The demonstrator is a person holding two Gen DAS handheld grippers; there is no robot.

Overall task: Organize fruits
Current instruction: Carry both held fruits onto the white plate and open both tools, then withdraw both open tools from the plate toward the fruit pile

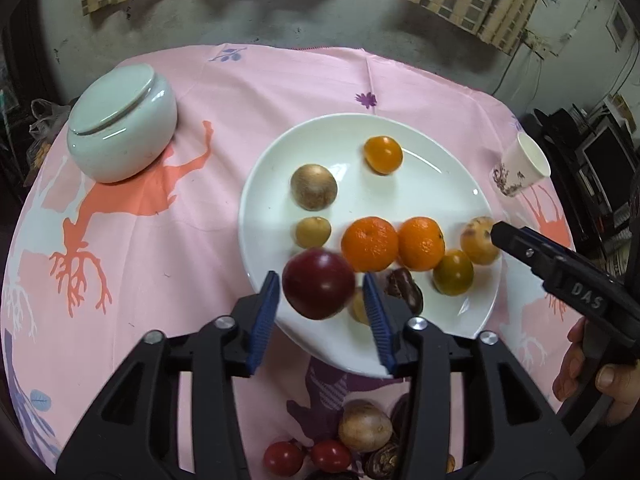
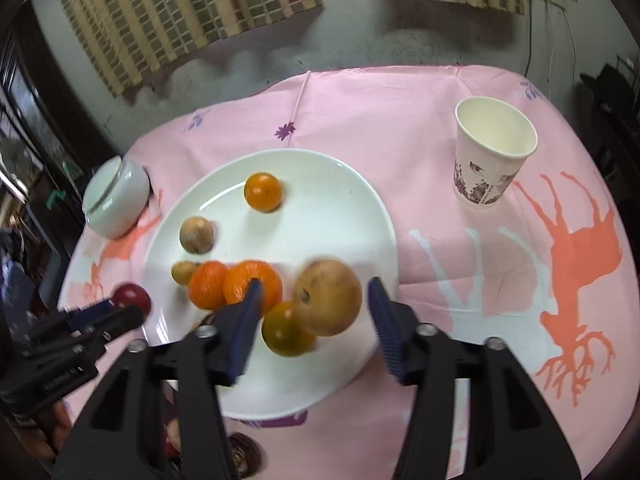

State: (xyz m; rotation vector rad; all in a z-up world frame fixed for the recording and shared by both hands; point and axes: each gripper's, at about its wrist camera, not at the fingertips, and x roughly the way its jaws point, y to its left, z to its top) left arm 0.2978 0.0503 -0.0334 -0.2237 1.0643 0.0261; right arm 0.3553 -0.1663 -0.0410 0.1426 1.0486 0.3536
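Taking the white plate (image 1: 352, 128) as the landmark: nearest the left wrist camera, off the plate's near rim on the pink cloth of the worktop (image 1: 168, 264), lie two small red fruits (image 1: 306, 458) and a tan round fruit (image 1: 365, 426), partly hidden by the frame of the left hand-held gripper (image 1: 322, 294). That gripper tilts steeply down over the plate's near-left rim, its blue pads standing apart with narrow gaps either side of a dark red plum (image 1: 319, 283), which looks blurred between them and is not pressed. The right hand-held gripper (image 2: 316, 298) points down over the plate's near-right part; its pads also stand wide, clear of a blurred tan fruit (image 2: 328, 298) between them (a green-orange one (image 2: 285, 330) sits just below it on the plate). A bare hand (image 1: 592, 372) grips its black handle, which reads "DAS". On the plate's middle lie two oranges (image 1: 370, 243), touching each other, with a small yellow-brown fruit (image 1: 313, 232) to their left; farther on sit a brown fruit (image 1: 313, 187) and a small orange (image 1: 383, 155). Beyond the plate to the left stands a pale lidded jar (image 1: 120, 132); to the right, a printed paper cup (image 2: 494, 156), upright.
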